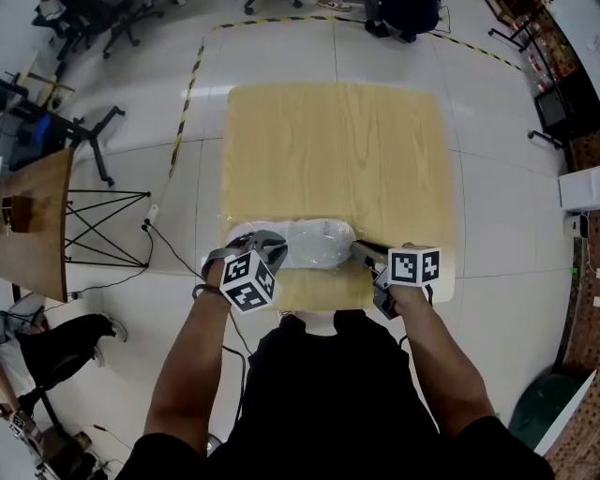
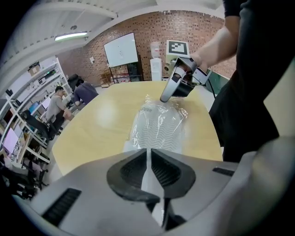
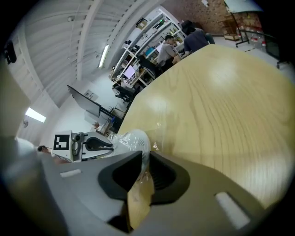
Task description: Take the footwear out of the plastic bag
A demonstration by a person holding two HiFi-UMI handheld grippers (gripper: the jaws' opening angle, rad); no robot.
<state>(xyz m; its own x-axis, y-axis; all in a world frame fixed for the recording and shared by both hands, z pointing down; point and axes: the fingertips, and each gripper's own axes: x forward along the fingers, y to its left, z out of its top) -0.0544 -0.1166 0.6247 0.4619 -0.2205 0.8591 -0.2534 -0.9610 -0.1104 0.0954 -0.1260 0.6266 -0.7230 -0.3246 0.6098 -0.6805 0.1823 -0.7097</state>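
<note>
A clear plastic bag (image 1: 302, 244) with a white shoe (image 1: 319, 239) inside lies along the near edge of the light wooden table (image 1: 333, 141). My left gripper (image 1: 272, 249) is at the bag's left end, and in the left gripper view its jaws (image 2: 149, 159) are pinched on a fold of the film, with the shoe's ribbed sole (image 2: 159, 126) just beyond. My right gripper (image 1: 357, 249) is at the bag's right end. Seen from the right gripper (image 3: 145, 162), crinkled film (image 3: 132, 139) sits between the narrow jaws. Each gripper shows in the other's view: the right (image 2: 177, 85), the left (image 3: 94, 144).
The bag lies close to the table's near edge, right in front of the person's body. On the floor to the left are a brown desk (image 1: 37, 225), a black folding stand (image 1: 103, 225) and a cable (image 1: 173, 248). Office chairs (image 1: 94, 28) stand at the far left.
</note>
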